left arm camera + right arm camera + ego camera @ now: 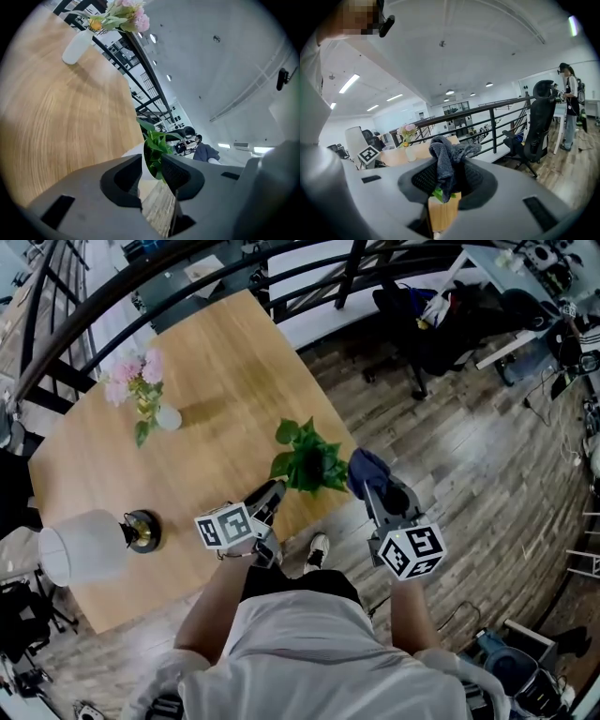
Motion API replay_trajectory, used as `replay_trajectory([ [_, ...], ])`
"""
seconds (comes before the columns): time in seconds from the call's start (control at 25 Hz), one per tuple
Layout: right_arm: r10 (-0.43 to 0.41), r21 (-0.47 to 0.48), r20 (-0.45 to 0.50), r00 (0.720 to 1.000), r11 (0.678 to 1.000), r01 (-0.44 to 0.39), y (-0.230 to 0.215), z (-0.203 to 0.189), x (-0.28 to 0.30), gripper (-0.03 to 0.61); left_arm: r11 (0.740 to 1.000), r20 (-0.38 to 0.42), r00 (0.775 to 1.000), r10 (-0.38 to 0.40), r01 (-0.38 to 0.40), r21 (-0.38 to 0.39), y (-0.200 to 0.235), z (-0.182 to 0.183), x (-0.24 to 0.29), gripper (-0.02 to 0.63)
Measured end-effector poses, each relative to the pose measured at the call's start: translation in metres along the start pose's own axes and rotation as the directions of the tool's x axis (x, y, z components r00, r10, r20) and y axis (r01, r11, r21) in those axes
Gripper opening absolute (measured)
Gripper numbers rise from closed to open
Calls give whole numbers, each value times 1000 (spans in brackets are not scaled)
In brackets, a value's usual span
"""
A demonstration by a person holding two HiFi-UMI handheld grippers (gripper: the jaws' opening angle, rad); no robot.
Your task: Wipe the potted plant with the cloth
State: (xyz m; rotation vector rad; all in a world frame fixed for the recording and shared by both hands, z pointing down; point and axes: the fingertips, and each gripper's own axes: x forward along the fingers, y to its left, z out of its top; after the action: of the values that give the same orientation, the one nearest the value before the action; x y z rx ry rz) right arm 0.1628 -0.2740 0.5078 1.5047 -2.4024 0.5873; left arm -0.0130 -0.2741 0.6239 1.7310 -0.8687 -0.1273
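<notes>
At the worktop [187,390] edge, we hold the left hand-held gripper [266,499], jaws apart and empty, beside the potted plant [307,463]; the right hand-held gripper [377,491] clamps the cloth [364,468]. We should steady the pot, then stroke the leaves gently. Those leaves hide the pot in the head view

The left forearm [214,601] and right forearm [412,615] reach forward side by side. The left gripper [270,491] points forward and slightly down, with its jaws apart and gripping nothing. The right gripper [375,488], tilted likewise, has its jaws clamped on a cloth [445,159].
</notes>
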Motion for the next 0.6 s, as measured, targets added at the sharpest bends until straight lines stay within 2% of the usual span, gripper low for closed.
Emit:
replay_trajectory([
  [0.28, 40, 52, -12, 999, 998, -39, 3, -5, 6, 149, 999, -42, 999, -6, 4, -48, 14, -5, 30, 124],
  [0.48, 129, 130, -64, 990, 984, -120, 15, -22, 16, 149, 996, -44, 998, 45, -48, -73, 26, -11, 41, 109],
  [0.6, 208, 192, -123, 970, 964, -182, 27, -39, 29, 149, 996, -25, 998, 64, -66, -67, 27, -8, 42, 98],
])
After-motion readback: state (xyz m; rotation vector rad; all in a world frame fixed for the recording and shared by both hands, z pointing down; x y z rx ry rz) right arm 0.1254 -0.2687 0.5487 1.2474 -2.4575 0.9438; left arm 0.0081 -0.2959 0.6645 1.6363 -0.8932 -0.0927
